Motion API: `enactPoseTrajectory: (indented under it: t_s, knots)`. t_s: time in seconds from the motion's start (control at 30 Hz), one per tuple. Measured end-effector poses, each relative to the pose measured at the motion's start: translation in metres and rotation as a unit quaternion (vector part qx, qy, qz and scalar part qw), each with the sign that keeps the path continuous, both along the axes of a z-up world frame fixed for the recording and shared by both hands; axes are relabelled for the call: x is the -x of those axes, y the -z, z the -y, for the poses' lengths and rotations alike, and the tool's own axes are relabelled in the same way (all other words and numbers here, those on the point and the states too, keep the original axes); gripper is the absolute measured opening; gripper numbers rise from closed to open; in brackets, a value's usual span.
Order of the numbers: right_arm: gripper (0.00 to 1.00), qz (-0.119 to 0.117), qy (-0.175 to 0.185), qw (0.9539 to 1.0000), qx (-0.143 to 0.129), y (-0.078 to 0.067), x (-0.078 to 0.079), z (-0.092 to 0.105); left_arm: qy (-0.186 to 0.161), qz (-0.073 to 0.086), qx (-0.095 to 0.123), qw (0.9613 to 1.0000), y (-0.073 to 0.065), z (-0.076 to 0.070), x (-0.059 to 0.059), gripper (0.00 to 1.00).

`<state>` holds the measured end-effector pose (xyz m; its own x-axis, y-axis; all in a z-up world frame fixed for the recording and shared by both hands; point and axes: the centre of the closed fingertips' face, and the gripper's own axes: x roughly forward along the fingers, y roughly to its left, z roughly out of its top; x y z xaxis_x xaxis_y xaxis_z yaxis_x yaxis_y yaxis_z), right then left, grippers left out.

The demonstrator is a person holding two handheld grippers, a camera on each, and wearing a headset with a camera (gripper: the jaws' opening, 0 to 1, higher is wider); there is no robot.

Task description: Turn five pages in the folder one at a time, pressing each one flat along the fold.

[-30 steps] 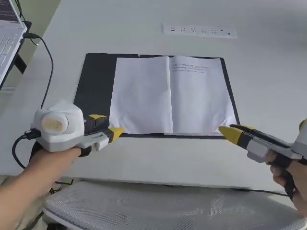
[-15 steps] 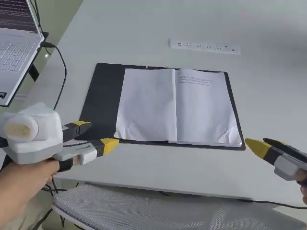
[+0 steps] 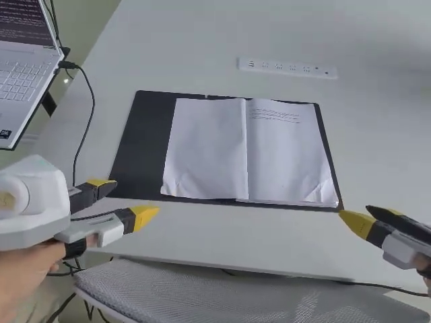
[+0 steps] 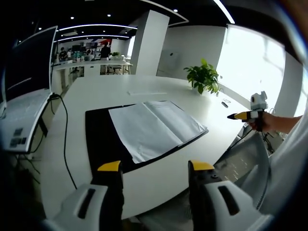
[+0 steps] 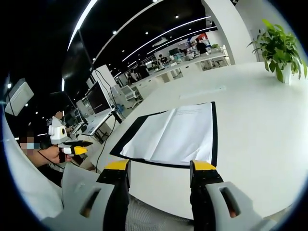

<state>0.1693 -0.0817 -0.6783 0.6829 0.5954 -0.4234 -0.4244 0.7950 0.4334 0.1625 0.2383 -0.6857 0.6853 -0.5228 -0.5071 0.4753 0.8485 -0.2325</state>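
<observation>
The folder (image 3: 145,145) is black and its pages (image 3: 209,151) are white, with thin dark lines of print at the top of the right page. The tabletop (image 3: 202,40) is white. The left tool (image 3: 128,197) and the right tool (image 3: 360,219) are light grey with yellow tips. The cable (image 3: 84,128) is black.

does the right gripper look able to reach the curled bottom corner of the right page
Probably yes. The right gripper, jaws open, hovers just off the folder near that page corner, with only bare table between them.
</observation>
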Motion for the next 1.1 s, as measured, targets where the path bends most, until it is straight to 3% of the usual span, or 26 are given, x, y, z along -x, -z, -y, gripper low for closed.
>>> enactPoseTrajectory:
  t_s: [0.27, 0.5, 0.77, 0.97, 1.1]
  knots:
    - [0.48, 0.002, -0.001, 1.0, -0.001, -0.001, -0.005, 0.004, 0.012, 0.004, -0.003, 0.9999, -0.003, 0.014, -0.008, 0.53]
    - [0.47, 0.003, 0.002, 0.9999, -0.009, 0.001, -0.014, 0.007, 0.033, 0.012, -0.004, 0.9994, -0.005, 0.039, -0.022, 0.51]
    - [0.45, 0.003, 0.001, 0.9998, -0.018, 0.01, -0.029, 0.009, 0.088, 0.019, -0.003, 0.996, 0.004, 0.095, -0.044, 0.46]
    - [0.44, 0.0, 0.002, 0.9995, -0.031, 0.018, -0.038, 0.011, 0.108, 0.023, 0.013, 0.9938, 0.021, 0.141, -0.064, 0.29]
    - [0.45, -0.004, 0.005, 0.9992, -0.039, 0.024, -0.044, 0.014, 0.132, 0.021, 0.01, 0.991, 0.036, 0.18, -0.078, 0.36]
